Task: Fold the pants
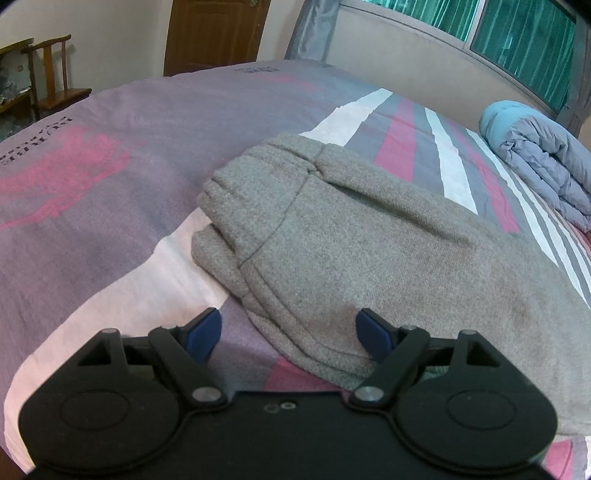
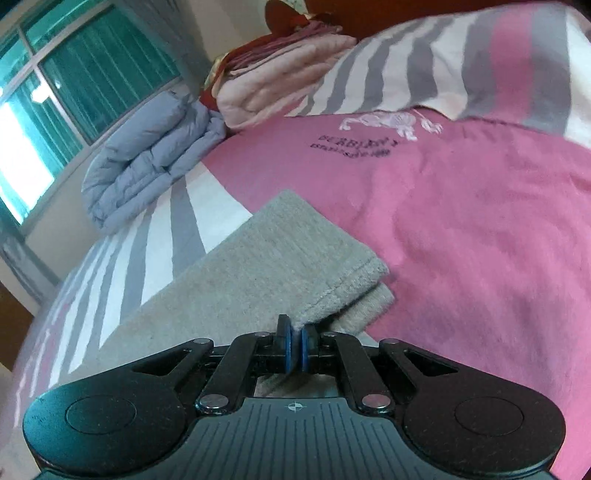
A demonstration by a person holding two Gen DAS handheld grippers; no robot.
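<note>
Here, on the bed [image 1: 110, 155], lies one pair of grey pants [image 1: 351, 236], stretched across the striped and pink cover. From the left gripper [image 1: 288, 334] you see the waistband end: the gathered elastic, a pocket seam, the fabric bunched in soft ridges. Its two blue fingers [image 1: 205, 332] stand spread wide, one over bare cover, the other over the near edge of the pants, nothing pinched between them. Beyond, that view alone takes in one wooden chair [image 1: 51, 74] and one brown door [image 1: 218, 33]. A folded blue-grey quilt [image 1: 543, 158] sits under the green-curtained window [image 1: 524, 37].

The right gripper [image 2: 294, 349] shows the other end instead: two leg cuffs [image 2: 354, 280], one laid on the other. Its fingers [image 2: 283, 343] are pressed together on the hem of the pants. Only this view catches a second quilt, pale pink [image 2: 280, 77], stacked beside the blue-grey one, and a horse emblem [image 2: 391, 123] printed on the pink cover.
</note>
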